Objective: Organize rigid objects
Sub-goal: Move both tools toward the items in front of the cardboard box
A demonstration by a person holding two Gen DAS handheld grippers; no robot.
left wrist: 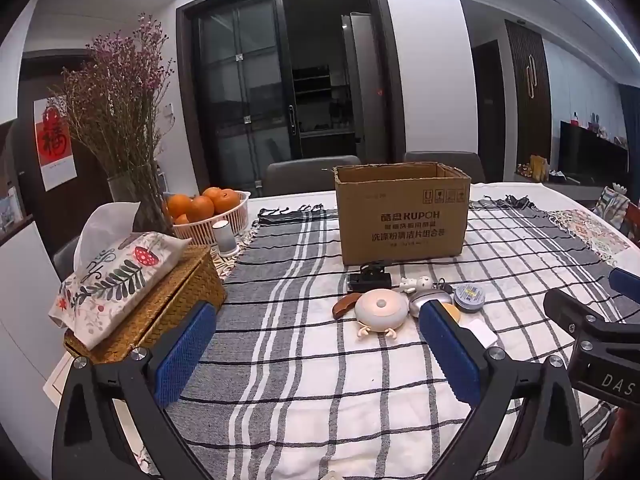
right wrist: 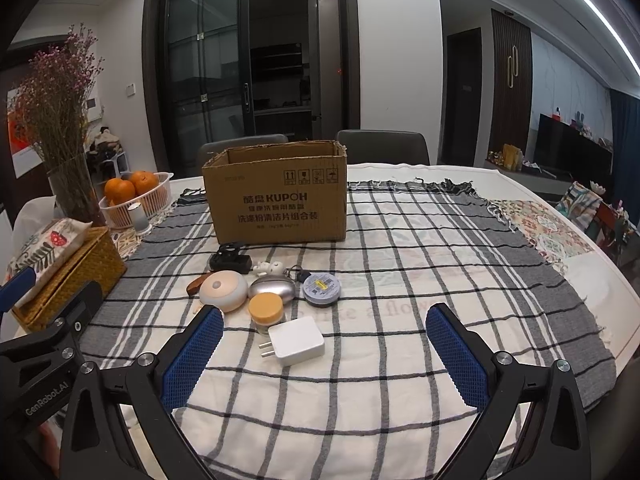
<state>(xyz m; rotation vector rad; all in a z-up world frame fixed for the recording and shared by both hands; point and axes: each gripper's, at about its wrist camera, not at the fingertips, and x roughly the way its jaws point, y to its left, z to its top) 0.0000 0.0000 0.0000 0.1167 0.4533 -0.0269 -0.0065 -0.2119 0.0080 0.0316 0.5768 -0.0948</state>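
An open cardboard box [left wrist: 402,216] [right wrist: 280,196] stands on the checked cloth. Before it lies a cluster of small items: a black device [right wrist: 230,262], a white figurine [right wrist: 268,267], a round white lamp [right wrist: 224,290], a silver oval case [right wrist: 272,289], a round tin [right wrist: 321,288], a jar with an orange lid [right wrist: 265,309], a white charger plug [right wrist: 294,341] and a brown piece [right wrist: 195,285]. My left gripper [left wrist: 316,356] is open and empty, short of the cluster. My right gripper [right wrist: 324,356] is open and empty, just behind the plug.
A wicker box with a tissue pouch [left wrist: 132,292], a vase of dried flowers [left wrist: 120,120] and a basket of oranges [left wrist: 204,212] stand at the left. Chairs [right wrist: 382,146] stand behind the table. The table edge [right wrist: 600,280] curves on the right.
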